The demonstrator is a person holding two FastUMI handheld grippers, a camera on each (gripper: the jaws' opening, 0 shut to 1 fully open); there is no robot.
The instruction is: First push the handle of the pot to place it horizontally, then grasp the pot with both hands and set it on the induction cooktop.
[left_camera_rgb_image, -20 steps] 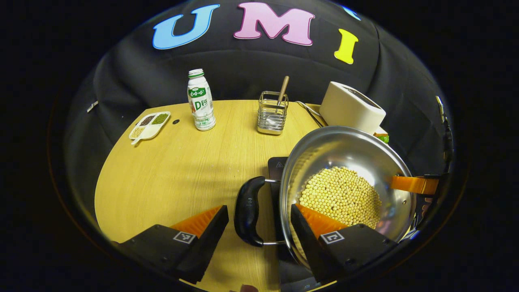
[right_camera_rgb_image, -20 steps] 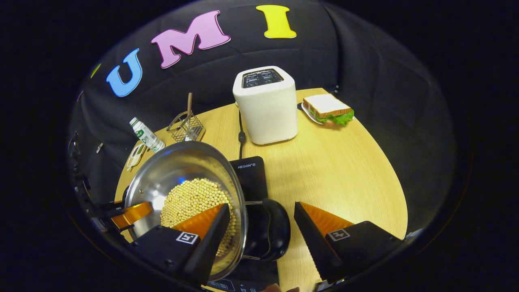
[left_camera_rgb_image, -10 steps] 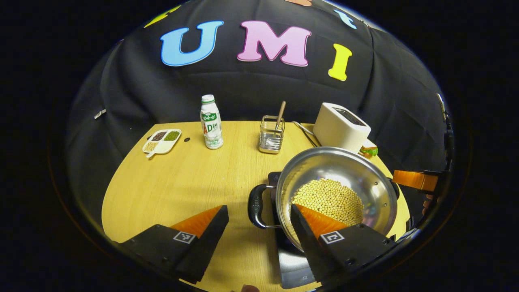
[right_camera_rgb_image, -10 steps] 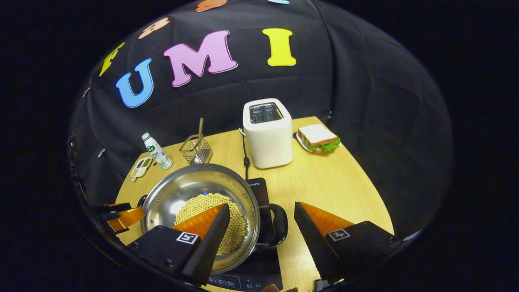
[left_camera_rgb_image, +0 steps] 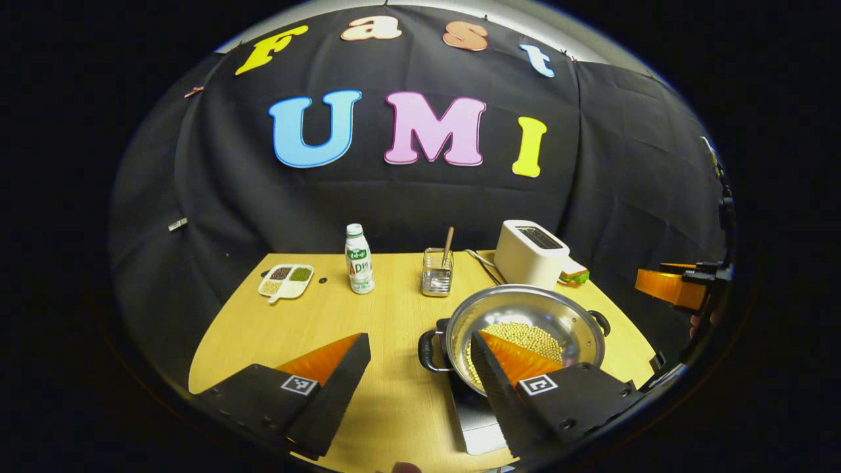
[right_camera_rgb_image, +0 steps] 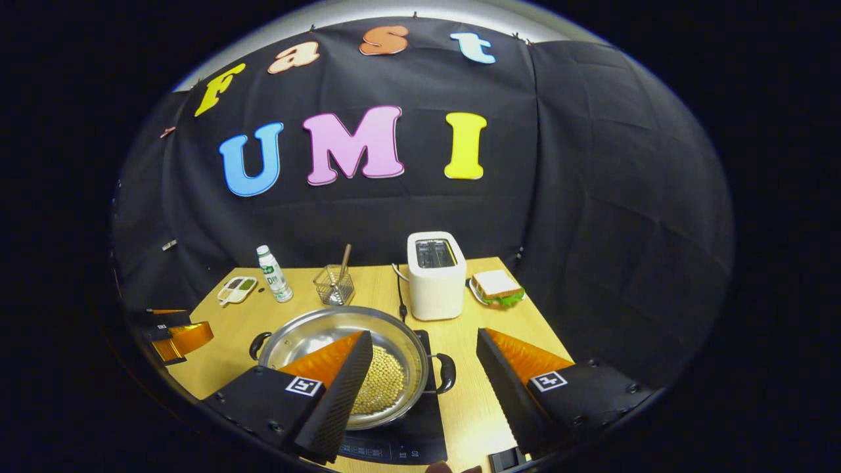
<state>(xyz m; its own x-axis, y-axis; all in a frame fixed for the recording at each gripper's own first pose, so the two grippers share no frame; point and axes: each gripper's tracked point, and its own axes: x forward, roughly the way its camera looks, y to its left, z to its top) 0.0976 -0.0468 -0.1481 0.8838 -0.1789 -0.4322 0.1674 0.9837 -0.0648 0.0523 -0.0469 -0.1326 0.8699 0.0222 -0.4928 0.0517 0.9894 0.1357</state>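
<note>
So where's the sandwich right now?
In the right gripper view the sandwich sits on a small plate at the back right of the table, just right of the white toaster.

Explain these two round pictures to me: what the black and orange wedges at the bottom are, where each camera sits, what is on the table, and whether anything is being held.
There is no robot arm here. A person holds a two-finger claw in each hand, and a fisheye camera rides on each one, looking forward along its fingers. The wedges are those fingers. The left gripper view shows the left claw; the right gripper view shows the right claw. Both are open and hold nothing.

On the wooden table a steel pot with soybeans inside sits on a black induction cooktop, its black handles sticking out sideways. Behind it stand a white toaster, a sandwich, a wire utensil basket, a drink bottle and a divided dish of beans.
</note>
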